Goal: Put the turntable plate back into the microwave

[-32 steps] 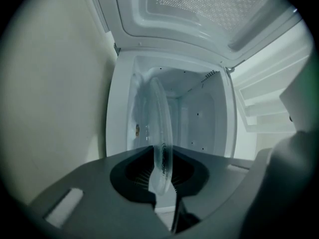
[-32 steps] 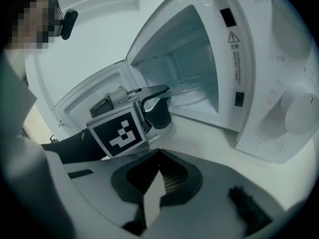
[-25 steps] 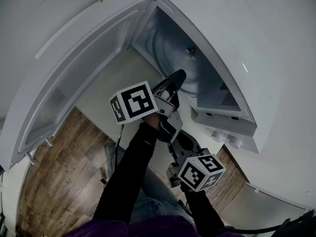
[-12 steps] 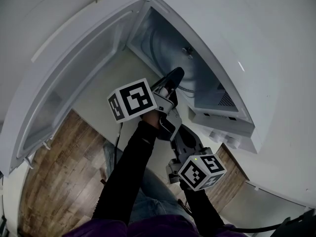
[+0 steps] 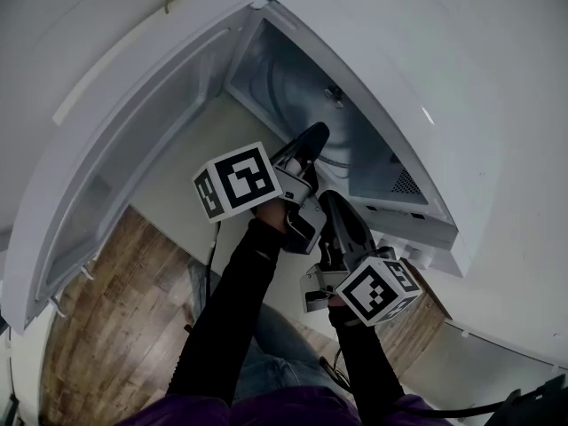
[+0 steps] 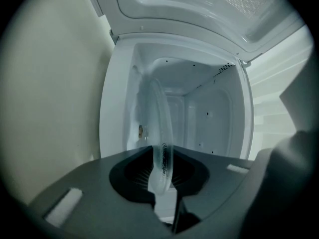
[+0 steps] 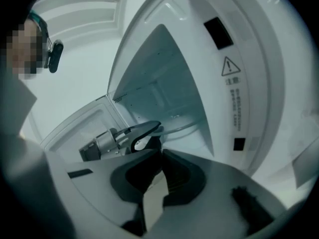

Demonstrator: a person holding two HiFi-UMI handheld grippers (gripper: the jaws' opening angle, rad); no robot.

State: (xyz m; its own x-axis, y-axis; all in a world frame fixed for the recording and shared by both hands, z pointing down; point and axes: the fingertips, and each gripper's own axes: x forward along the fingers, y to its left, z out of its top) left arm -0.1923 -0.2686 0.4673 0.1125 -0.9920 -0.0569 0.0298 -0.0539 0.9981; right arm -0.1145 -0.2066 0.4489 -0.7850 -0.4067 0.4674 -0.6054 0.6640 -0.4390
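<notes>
The left gripper (image 6: 162,169) pinches the plate (image 6: 158,114) by its near rim, the plate reaching straight ahead into the microwave (image 6: 209,118) just above its floor, while the right gripper (image 7: 160,156), closed and empty, hangs farther out at the opening.

Black sleeves (image 5: 232,309); grey left tongs (image 5: 312,140) and right tongs (image 5: 334,205) carry black-and-white cubes (image 5: 238,180) (square markers).

Dim, cool light; fisheye warp; dark vignetted edges.

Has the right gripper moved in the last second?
Yes. In the head view the right gripper, jaws shut, has come up the picture toward the microwave.
</notes>
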